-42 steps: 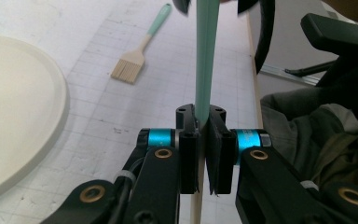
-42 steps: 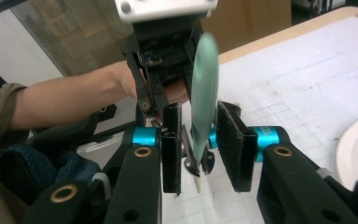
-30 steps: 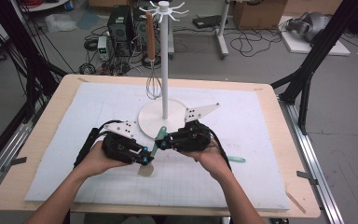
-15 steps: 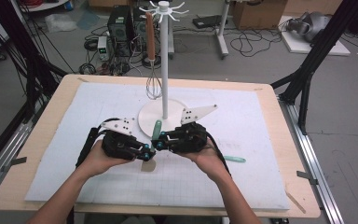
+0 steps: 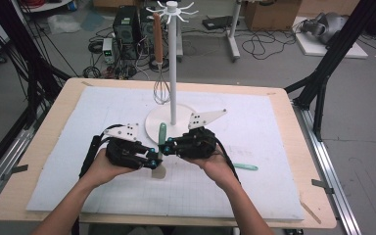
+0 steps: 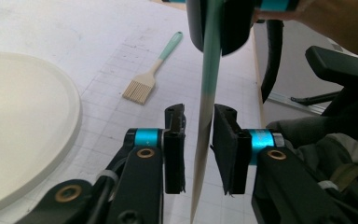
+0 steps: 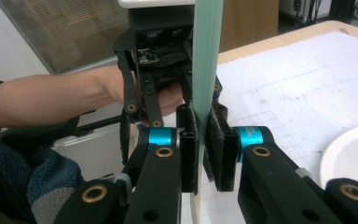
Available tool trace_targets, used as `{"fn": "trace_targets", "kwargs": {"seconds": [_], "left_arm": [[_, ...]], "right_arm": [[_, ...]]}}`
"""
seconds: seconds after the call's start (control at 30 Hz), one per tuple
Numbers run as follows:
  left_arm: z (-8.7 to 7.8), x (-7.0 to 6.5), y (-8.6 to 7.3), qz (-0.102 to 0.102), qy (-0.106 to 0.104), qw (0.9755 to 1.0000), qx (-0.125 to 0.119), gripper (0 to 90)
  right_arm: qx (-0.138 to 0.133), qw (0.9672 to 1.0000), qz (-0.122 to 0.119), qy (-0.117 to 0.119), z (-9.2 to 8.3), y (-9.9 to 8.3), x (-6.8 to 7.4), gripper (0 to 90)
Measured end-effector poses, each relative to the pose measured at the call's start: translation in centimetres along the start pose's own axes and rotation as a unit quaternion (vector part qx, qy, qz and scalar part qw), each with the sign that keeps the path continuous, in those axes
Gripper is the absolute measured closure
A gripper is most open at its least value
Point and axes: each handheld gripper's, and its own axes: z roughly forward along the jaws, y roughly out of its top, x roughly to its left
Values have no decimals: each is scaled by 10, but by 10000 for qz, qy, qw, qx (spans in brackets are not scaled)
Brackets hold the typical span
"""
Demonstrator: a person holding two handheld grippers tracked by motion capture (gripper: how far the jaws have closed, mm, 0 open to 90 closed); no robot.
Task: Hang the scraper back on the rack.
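Observation:
A flat utensil with a teal handle (image 5: pixel 162 132) and a pale blade (image 5: pixel 159 171) is held between the two hands over the white mat. My right gripper (image 7: pixel 202 135) is shut on the teal handle (image 7: pixel 207 56); its jaws have just been closing. My left gripper (image 6: pixel 199 126) faces it from the left (image 5: pixel 152 161), with the pale shaft (image 6: pixel 204 116) between its jaws. A gap shows beside the left pad, and these jaws have just been opening. In the high view the right gripper (image 5: pixel 165 145) meets the left one at the middle of the mat.
A white stand with a round base (image 5: pixel 152 125) rises just behind the grippers; a whisk (image 5: pixel 161 90) with a brown handle hangs from it. A teal-handled brush (image 6: pixel 151 74) lies on the mat to the right of the hands (image 5: pixel 245 167).
Both hands keep their place. The teal handle stands a little straighter between the grippers than a second ago.

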Motion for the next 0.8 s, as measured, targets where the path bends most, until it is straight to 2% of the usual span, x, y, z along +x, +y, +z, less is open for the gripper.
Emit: {"fn": "trace_targets", "kwargs": {"seconds": [0.1,0.27,0.43,0.5,0.67,0.8], "left_arm": [[-4,-1,-3,15,188,9998,-35,640],[-12,-1,-11,-56,485,9988,-39,583],[-23,2,-23,-245,815,9963,-109,539],[-26,4,-28,-300,929,9952,-103,490],[-28,5,-37,-360,1064,9935,-157,402],[-29,4,-44,-377,1280,9910,-115,355]], "right_arm": [[41,10000,41,-29,-3,3,-3,837],[206,9997,99,-67,-5,9,-8,837],[324,9994,51,-84,-6,16,-11,836],[360,9993,44,-119,-7,19,-12,836],[344,9994,77,-22,-8,28,-15,836],[415,9991,6,-26,-7,36,-16,836]]}}
